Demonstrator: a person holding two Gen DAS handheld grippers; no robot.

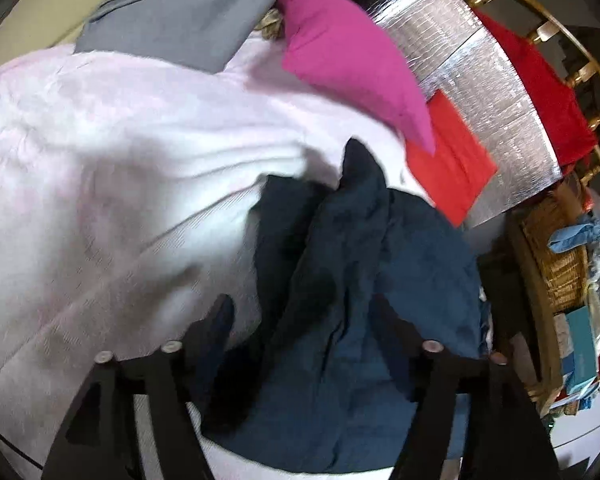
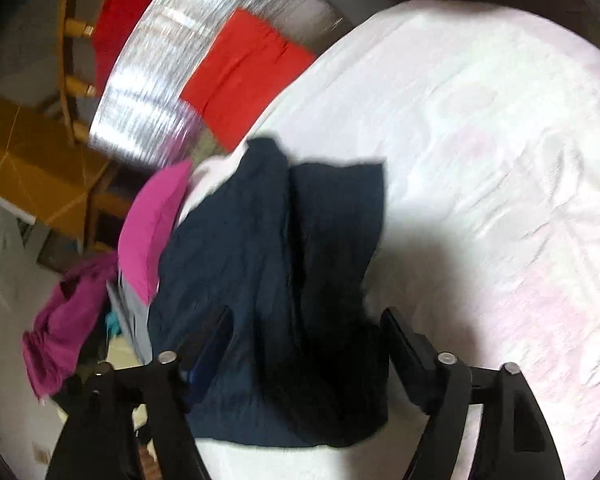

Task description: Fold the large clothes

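**A:** What is lying in front of the tongs, starting with the biggest thing?

**B:** A wide, pale pink quilted bed cover (image 1: pixel 112 168) is spreading out beyond and to the side of both tongs. On it, directly ahead of and partly between the fingers, a dark navy, crumpled cloth garment (image 2: pixel 268 280) is lying in a loose, bunched heap. Farther off, a silver foil mat (image 1: pixel 480 92) is showing, with a flat red folded cloth (image 2: pixel 248 76) on it. A bright magenta fabric piece (image 1: pixel 352 64) is resting just beyond the navy garment.

**B:** And smallest, the tongs themselves. The left gripper (image 1: pixel 304 320) is standing released, jaws wide apart, pads not pressing on anything. The right gripper (image 2: pixel 308 332) is likewise released, with the navy cloth below its gap but not pinched.

**A:** How is the garment likely to handle?

**B:** It is looking soft, light and limp, so it will probably sag and drape rather than hold a shape. It seems neither fragile nor slippery. I would judge the best hold is at two outer edges or corners, one for each tong, so it can be spread flat. The heap is too blurred to tell which edge is a hem.
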